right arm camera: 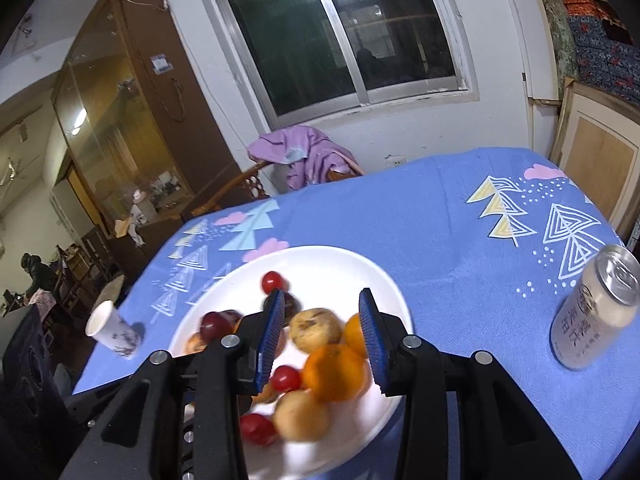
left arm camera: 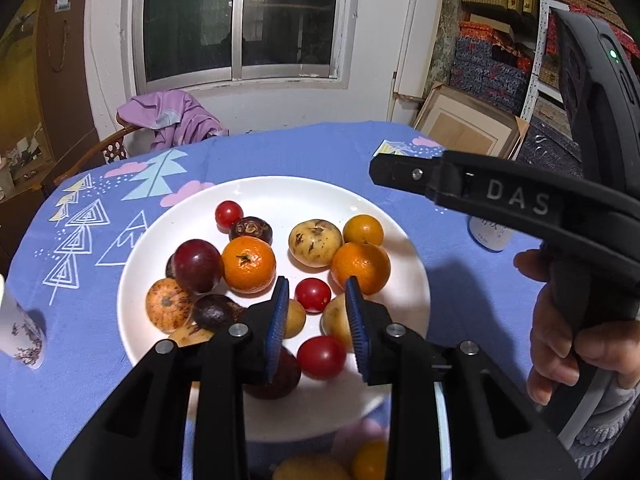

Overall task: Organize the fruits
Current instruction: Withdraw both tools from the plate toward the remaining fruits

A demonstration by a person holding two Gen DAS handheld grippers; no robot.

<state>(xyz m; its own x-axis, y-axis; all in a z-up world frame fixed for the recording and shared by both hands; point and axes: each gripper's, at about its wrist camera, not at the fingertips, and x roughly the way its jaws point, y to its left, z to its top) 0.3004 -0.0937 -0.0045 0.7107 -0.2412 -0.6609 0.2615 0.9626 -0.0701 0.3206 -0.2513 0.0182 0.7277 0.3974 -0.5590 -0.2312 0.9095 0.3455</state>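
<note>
A white plate (left arm camera: 280, 192) on the blue tablecloth holds several fruits: oranges (left arm camera: 249, 264), cherry tomatoes (left arm camera: 313, 295), a dark red plum (left arm camera: 197, 266) and a spotted yellow fruit (left arm camera: 315, 242). My left gripper (left arm camera: 318, 320) hovers over the plate's near half, shut to a narrow gap with nothing in it. The right gripper (right arm camera: 323, 336) is open above an orange (right arm camera: 334, 372) and the yellow fruit (right arm camera: 316, 330) on the same plate (right arm camera: 340, 264), gripping nothing. In the left wrist view a hand (left arm camera: 560, 340) holds it at the right, one finger (left arm camera: 400, 172) reaching over the table.
A silver drink can (right arm camera: 592, 312) stands right of the plate. Left of the plate is a paper cup (right arm camera: 112, 330). A chair with a purple garment (left arm camera: 172, 116) is at the table's far edge. Boxes and shelves fill the right wall. Blurred yellow and orange fruit (left arm camera: 312, 468) show under the left gripper.
</note>
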